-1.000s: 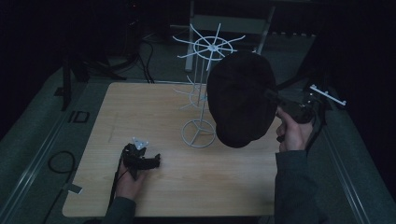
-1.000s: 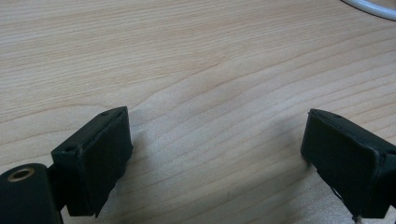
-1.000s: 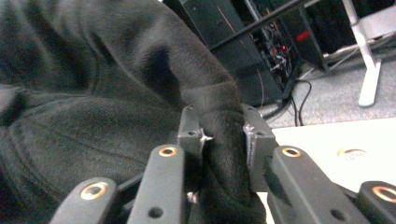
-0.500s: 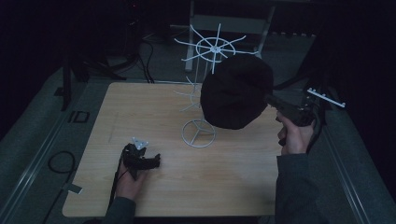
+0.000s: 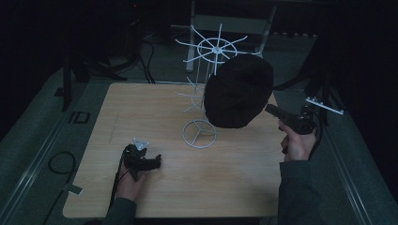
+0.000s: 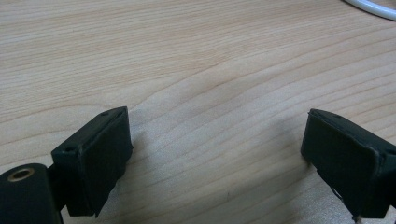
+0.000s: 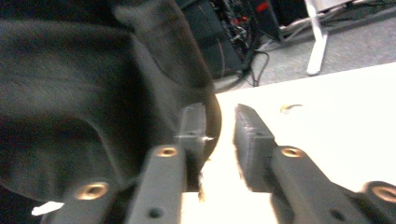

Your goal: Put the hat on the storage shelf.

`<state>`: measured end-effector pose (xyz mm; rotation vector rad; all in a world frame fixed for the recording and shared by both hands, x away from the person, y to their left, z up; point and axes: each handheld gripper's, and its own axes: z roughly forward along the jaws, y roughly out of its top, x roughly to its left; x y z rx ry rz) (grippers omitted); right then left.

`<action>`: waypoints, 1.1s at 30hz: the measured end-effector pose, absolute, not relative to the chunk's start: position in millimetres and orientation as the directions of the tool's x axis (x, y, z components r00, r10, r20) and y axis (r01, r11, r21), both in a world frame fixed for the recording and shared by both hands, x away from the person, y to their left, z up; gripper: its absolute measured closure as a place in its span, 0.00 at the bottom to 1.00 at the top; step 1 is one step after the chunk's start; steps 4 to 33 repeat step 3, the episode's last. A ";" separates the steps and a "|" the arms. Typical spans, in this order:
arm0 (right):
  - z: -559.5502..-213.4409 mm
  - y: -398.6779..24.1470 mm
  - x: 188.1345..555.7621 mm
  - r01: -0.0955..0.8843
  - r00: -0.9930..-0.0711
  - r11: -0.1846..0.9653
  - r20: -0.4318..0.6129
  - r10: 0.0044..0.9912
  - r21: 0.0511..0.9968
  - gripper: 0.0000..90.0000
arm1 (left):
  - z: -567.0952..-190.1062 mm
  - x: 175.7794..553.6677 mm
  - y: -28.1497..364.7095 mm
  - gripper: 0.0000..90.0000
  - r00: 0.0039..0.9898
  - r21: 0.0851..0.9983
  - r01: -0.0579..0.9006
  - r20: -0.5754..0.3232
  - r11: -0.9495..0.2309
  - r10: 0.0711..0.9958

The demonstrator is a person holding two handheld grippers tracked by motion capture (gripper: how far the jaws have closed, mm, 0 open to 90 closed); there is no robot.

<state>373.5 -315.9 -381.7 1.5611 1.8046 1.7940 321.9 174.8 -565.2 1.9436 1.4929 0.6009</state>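
Observation:
A black cap [image 5: 239, 91] hangs in the air beside the white wire stand [image 5: 200, 133], just right of its post and below its spoked top wheel [image 5: 216, 49]. My right gripper [image 5: 272, 110] holds the cap by its edge from the right. In the right gripper view the cap [image 7: 84, 93] bulges to the left of the nearly closed jaws of that gripper [image 7: 219, 119], with its rim caught between them. My left gripper [image 5: 152, 161] rests on the wooden table [image 5: 141, 108] near the front left. It is open [image 6: 215, 149], with bare wood between its pads.
The stand's ring base [image 6: 373, 7] lies just ahead of the left gripper. A white bracket [image 5: 324, 105] sticks out beyond the table's right edge. Cables [image 5: 145, 51] and dark equipment lie on the floor behind the table.
The cap has risen a little and turned in my right gripper, moving nearer the stand's top. The left gripper has stayed put.

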 end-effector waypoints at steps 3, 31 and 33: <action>-385.1 -317.6 372.1 0.545 -0.413 -0.261 0.525 0.744 0.797 0.94 | -565.2 321.9 174.9 0.10 0.262 0.702 0.689 -0.010 -0.180 0.965; -385.1 -317.6 372.1 0.545 -0.413 -0.261 0.525 0.744 0.797 0.94 | -565.2 321.9 174.9 0.10 0.262 0.702 0.689 -0.010 -0.180 0.965; -385.1 -317.6 372.1 0.545 -0.413 -0.261 0.525 0.744 0.797 0.94 | -565.2 321.9 174.9 0.10 0.262 0.702 0.689 -0.010 -0.180 0.965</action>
